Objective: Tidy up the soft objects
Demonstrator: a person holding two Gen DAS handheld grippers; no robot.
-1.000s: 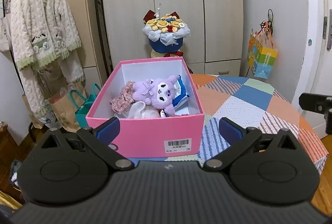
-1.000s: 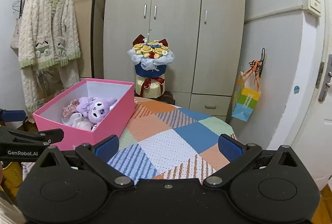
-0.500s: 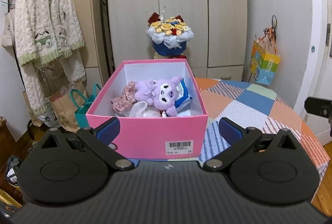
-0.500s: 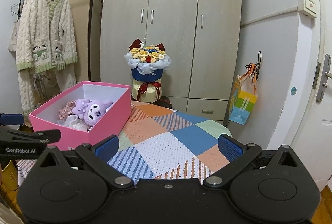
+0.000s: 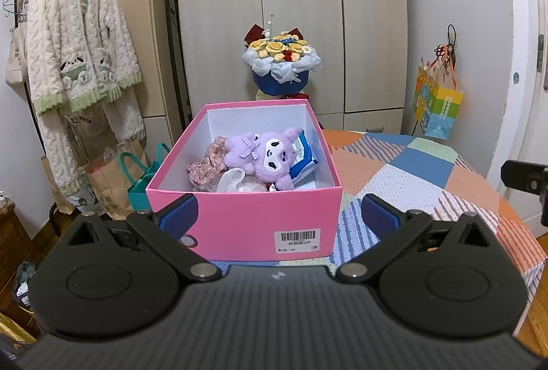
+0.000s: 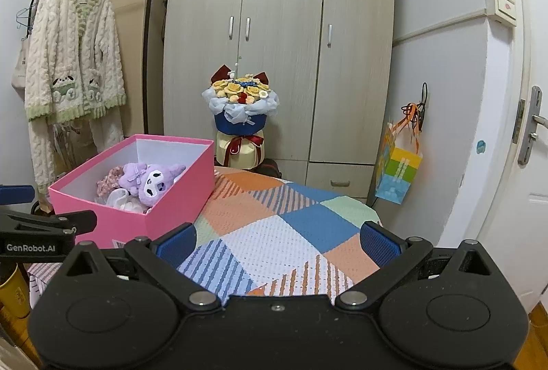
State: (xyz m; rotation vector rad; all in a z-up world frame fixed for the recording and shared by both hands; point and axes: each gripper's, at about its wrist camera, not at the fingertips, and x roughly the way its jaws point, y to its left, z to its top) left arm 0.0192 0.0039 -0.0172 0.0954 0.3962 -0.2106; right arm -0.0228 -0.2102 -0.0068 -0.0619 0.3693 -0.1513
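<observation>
A pink box (image 5: 239, 219) (image 6: 178, 199) stands on the patchwork tablecloth (image 6: 281, 233). Inside it lie a purple plush toy (image 5: 263, 154) (image 6: 150, 180), a floral pink fabric piece (image 5: 207, 163), a white mesh item (image 5: 236, 181) and a blue-white packet (image 5: 303, 159). My left gripper (image 5: 278, 216) is open, just in front of the box's near wall, holding nothing. My right gripper (image 6: 278, 238) is open above the tablecloth, right of the box, also empty. The left gripper's arm (image 6: 41, 229) shows at the left edge of the right wrist view.
A flower bouquet (image 5: 281, 62) stands behind the box before a wardrobe (image 6: 281, 45). A cream cardigan (image 5: 78, 51) hangs on a rack at left, with paper bags (image 5: 113, 178) below. A colourful gift bag (image 6: 399, 171) hangs on the right wall beside a door (image 6: 520, 147).
Both views have risen and tilted up a little, so the box sits lower in frame. Both grippers stay open and empty; the box contents have not moved.
</observation>
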